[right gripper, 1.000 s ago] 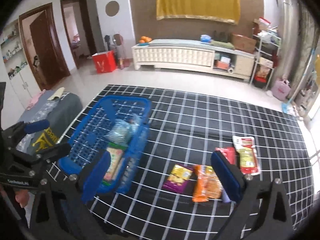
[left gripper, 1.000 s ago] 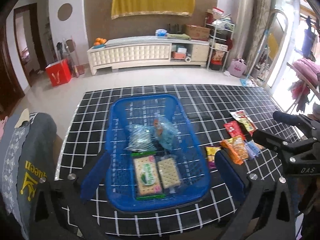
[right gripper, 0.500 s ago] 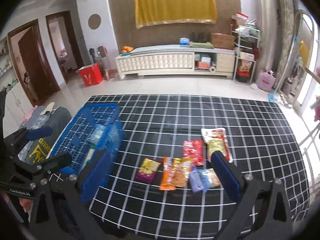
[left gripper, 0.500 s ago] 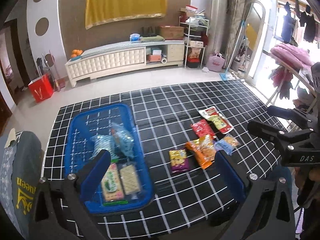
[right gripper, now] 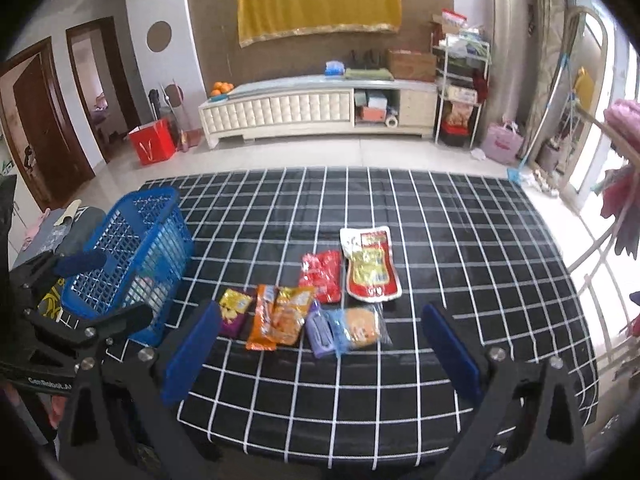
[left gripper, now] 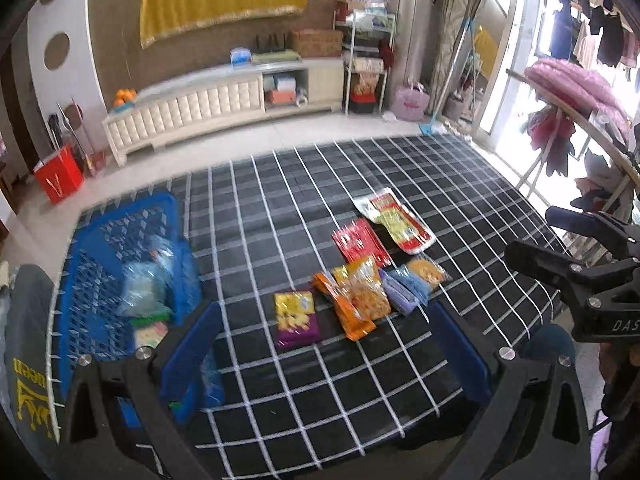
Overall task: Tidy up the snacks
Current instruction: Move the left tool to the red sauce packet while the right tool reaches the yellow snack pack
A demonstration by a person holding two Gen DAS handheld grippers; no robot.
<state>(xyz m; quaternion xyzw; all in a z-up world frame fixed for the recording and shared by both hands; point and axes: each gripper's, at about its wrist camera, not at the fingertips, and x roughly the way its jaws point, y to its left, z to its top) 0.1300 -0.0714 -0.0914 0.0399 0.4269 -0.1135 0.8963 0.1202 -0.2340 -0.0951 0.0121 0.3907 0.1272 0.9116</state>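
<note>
Black grid-patterned cloth (right gripper: pixel 440 240) over a table, cream cabinet (right gripper: pixel 312 110) behind. At far left, blue basket (right gripper: pixel 132 248) with packets inside. Toward the middle, purple-and-yellow packet (right gripper: pixel 235 310), orange packet (right gripper: pixel 280 316), red packet (right gripper: pixel 322 276), red-and-white pouch (right gripper: pixel 372 266), clear bun wrapper (right gripper: pixel 356 326). Left gripper (left gripper: pixel 332 344) spread wide, empty, above the packets; right gripper (right gripper: pixel 320 344) likewise spread, empty.

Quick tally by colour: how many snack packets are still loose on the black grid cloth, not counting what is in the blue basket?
Orange foil packets, overlapping: 2
Plain red packet: 1
Red-and-white pouch with yellow print: 1
Purple-and-yellow packet: 1
Lilac packet: 1
Blue-edged clear packet holding an orange biscuit: 1
Total: 7
</note>
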